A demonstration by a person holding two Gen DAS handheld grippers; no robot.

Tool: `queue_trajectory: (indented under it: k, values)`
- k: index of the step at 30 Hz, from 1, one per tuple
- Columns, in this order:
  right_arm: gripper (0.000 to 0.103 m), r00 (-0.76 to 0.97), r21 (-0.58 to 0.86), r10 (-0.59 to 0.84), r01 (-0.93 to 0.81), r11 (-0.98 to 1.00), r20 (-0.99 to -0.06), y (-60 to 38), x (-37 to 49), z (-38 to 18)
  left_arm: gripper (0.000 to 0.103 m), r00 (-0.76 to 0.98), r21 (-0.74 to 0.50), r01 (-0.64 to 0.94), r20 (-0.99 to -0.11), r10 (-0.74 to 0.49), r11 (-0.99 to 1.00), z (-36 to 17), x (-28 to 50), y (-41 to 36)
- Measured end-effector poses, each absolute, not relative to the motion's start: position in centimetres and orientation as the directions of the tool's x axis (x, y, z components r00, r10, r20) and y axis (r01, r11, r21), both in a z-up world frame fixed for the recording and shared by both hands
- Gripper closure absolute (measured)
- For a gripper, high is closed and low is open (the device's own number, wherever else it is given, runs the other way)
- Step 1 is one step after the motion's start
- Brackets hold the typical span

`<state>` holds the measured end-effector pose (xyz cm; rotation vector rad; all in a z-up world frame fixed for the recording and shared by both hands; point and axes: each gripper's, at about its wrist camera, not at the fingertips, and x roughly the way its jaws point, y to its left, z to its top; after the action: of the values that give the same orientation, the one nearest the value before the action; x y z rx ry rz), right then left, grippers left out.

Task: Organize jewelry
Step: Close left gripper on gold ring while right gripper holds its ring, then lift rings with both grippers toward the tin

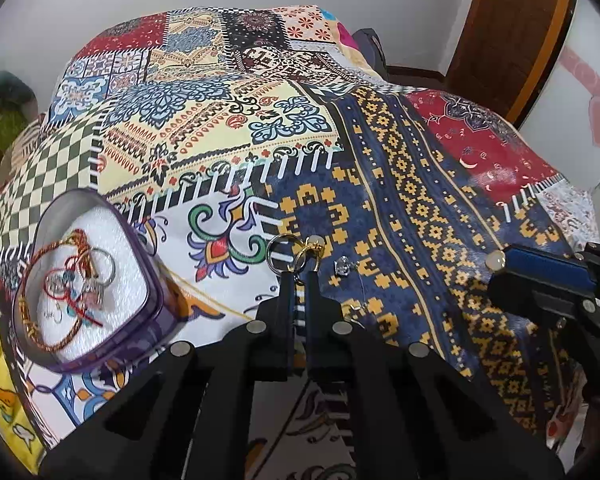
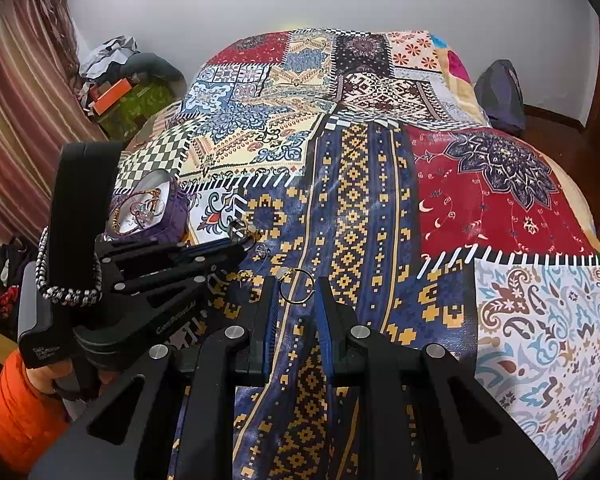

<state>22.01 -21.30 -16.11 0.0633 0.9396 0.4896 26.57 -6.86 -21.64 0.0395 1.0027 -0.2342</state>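
The left wrist view shows the left gripper [image 1: 299, 276] with its fingers pressed together on a small gold ring [image 1: 310, 253], a silver ring [image 1: 278, 249] lying just beside it on the patchwork bedspread [image 1: 380, 184]. A small silver charm [image 1: 343, 267] rests just right of the fingertips. To the left sits a purple heart-shaped box [image 1: 156, 312] holding cords, bangles and rings. In the right wrist view, the right gripper [image 2: 296, 292] stands with fingers narrow, a thin gold hoop [image 2: 297, 288] between them; whether the pads press it I cannot tell. An orange sleeve [image 2: 16, 412] shows at lower left.
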Motion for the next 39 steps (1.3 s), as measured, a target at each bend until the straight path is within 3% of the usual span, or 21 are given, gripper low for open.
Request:
queue_trajectory:
  k: [12, 17, 18, 22, 32, 39]
  values:
    - [0.087, 0.495, 0.265, 0.433, -0.375, 0.889, -0.754, -21.1, 22.1, -15.8, 0.102, 0.498, -0.134, 0.209, -0.838, -0.224, 0.969, -21.2, 25.3, -5.3]
    - [0.087, 0.492, 0.264, 0.431, -0.373, 0.889, -0.756, -21.2, 22.0, -15.9, 0.073, 0.473, -0.187, 0.226, -0.837, -0.275, 0.956, -21.2, 25.7, -5.5]
    - [0.087, 0.493, 0.264, 0.431, -0.372, 0.89, -0.756, -21.3, 22.1, -16.0, 0.072, 0.475, -0.177, 0.228, -0.838, -0.268, 0.957, -21.3, 25.9, -5.7]
    - [0.087, 0.494, 0.269, 0.429, -0.362, 0.892, -0.757, -21.7, 22.2, -16.1, 0.072, 0.499, -0.086, 0.237, -0.844, -0.197, 0.968, -21.7, 26.6, -7.1]
    - [0.087, 0.481, 0.285, 0.434, -0.352, 0.892, -0.762, -22.1, 22.2, -16.6, 0.074, 0.523, -0.006, 0.259, -0.84, -0.145, 0.966, -22.2, 27.9, -8.3]
    - [0.087, 0.491, 0.281, 0.443, -0.37, 0.886, -0.751, -21.6, 22.0, -15.7, 0.078, 0.516, -0.036, 0.245, -0.841, -0.162, 0.969, -21.7, 26.7, -7.7]
